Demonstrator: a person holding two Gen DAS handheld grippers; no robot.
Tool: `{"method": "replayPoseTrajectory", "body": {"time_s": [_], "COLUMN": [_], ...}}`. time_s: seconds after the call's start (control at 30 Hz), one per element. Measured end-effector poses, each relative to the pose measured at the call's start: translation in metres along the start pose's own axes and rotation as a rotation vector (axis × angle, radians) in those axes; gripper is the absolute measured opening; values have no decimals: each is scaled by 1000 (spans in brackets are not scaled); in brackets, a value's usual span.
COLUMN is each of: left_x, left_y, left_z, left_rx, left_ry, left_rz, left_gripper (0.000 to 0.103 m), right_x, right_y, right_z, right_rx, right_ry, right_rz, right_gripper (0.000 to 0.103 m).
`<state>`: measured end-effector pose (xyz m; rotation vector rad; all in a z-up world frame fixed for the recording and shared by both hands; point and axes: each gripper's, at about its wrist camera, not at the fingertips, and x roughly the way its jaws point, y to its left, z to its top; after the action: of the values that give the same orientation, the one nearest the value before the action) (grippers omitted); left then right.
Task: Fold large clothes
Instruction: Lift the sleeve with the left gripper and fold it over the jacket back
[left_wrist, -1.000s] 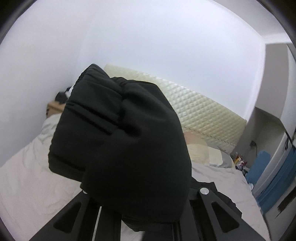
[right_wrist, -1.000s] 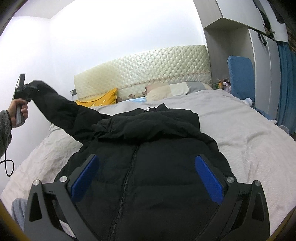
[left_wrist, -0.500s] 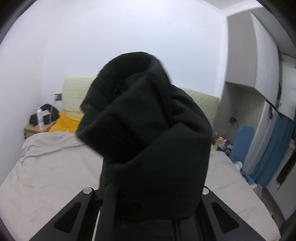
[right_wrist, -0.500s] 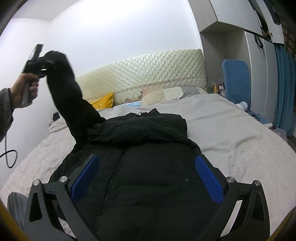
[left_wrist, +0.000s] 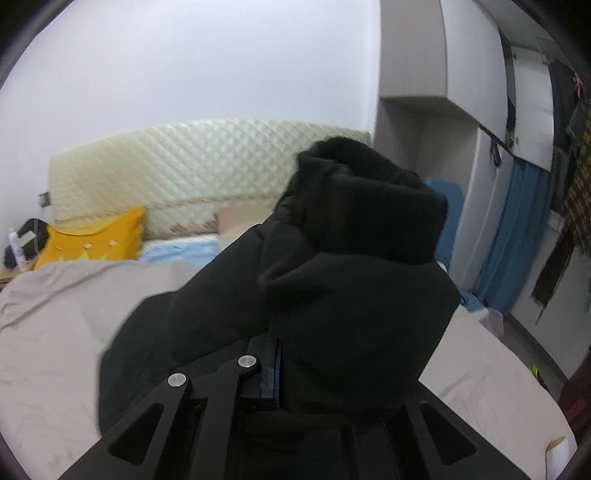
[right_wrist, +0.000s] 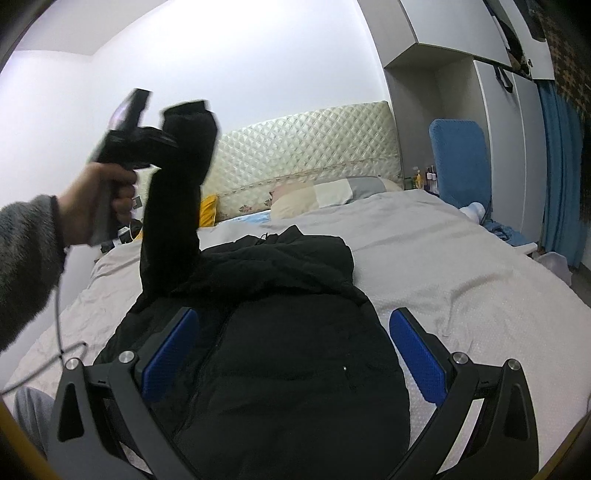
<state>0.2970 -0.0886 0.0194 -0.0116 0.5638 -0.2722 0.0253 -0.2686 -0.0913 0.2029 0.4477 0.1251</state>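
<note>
Mid-bed (right_wrist: 461, 258), puffy black jacket (right_wrist: 295, 350) lies zipper-up on grey sheet, hood toward headboard edge. L gripper (right_wrist: 147, 136) is clamped on sleeve cuff (left_wrist: 369, 206), sleeve lifted upright, prob to swing it across the chest for the fold. R gripper (right_wrist: 291, 354) hovers over the torso w/ jaws spread, holding nothing; quilted shell looks soft, bulky.

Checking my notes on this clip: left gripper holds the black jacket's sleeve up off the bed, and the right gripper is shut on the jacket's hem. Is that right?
Not quite. The left gripper does hold the sleeve of the jacket up off the bed. But the right wrist view shows the right gripper open, its blue pads wide apart above the jacket, gripping nothing.
</note>
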Motion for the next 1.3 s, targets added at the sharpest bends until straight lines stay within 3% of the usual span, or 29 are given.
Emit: {"method": "replayPoseTrajectory", "body": {"time_s": [0.1,0.23,0.37,0.5,0.73,1.1,1.3], "left_x": [37,91,137,180,213,203,183], "left_y": [-27,-71,-79,-92,-90,-92,-90], "left_z": [-23,-50,-80,-106,-126,-125,-120], "left_rx": [10,53,31,73,90,116,101], "left_ry": [79,139,199,236,259,269,286], "left_rz": [-62,-69,-37,-2,8,22,23], "left_gripper": [7,7,7,7,7,7,12], "right_x": [3,8,17,29,52,68,58], "right_y": [-4,-15,-28,-39,-50,-51,-45], "right_z": [0,-2,-8,-13,-18,-23,-22], "right_rx": [12,56,90,118,147,140,110], "right_ry": [7,10,36,59,103,135,96], "right_rz": [-1,-13,-2,-5,8,6,-4], "right_gripper": [103,103,103,103,103,103,103]}}
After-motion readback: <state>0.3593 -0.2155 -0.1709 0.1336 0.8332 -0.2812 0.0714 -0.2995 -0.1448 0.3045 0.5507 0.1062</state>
